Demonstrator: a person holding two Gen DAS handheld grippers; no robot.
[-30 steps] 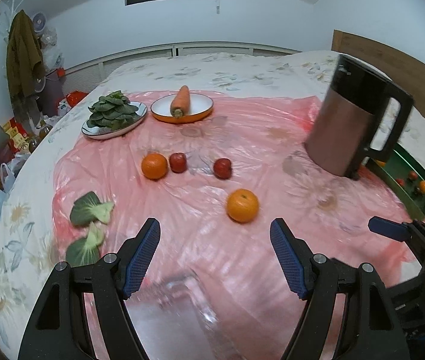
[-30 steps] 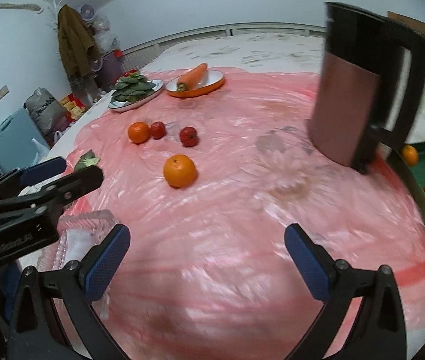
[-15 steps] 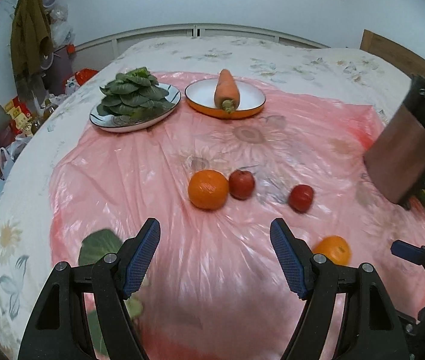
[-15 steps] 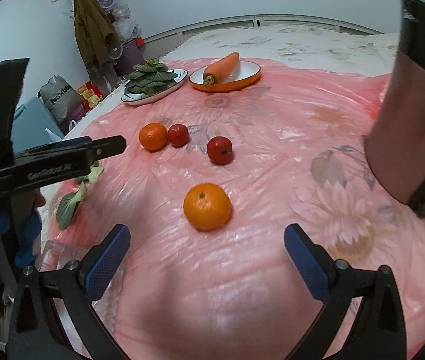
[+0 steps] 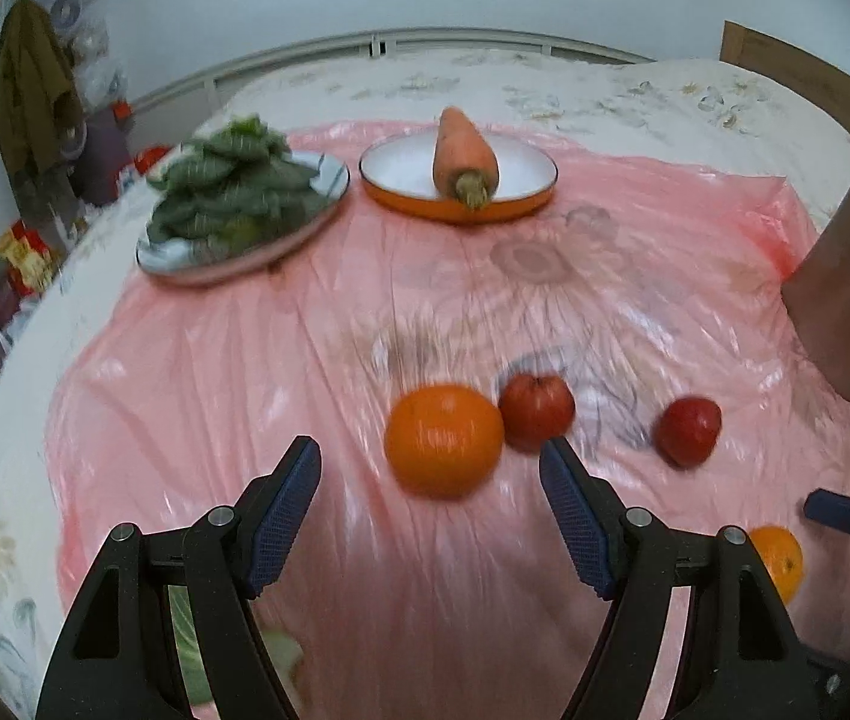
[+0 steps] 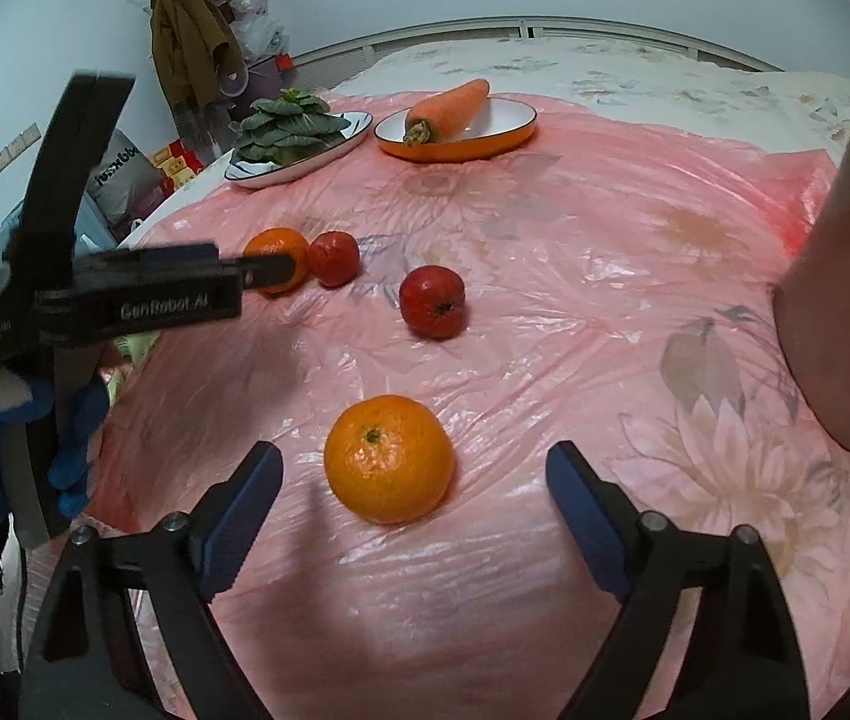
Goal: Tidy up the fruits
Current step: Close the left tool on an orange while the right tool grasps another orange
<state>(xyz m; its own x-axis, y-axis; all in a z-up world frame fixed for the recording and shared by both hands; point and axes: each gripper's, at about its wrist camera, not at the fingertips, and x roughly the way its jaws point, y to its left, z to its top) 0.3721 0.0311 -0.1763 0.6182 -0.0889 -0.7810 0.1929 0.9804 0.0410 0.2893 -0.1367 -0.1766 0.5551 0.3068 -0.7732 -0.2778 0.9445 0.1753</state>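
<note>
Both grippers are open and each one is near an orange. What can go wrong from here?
1. The far orange touches an apple. The left gripper may knock that apple away as it closes.
2. The near orange lies loose on slick, wrinkled plastic. A push from the right gripper could make it roll.
3. The two grippers work close together and might collide.

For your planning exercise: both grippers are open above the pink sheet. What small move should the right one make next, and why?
Probably ease the right gripper forward and down around the round orange tangerine: it lies loose, almost centred between the open jaws, nothing touching it.
</note>
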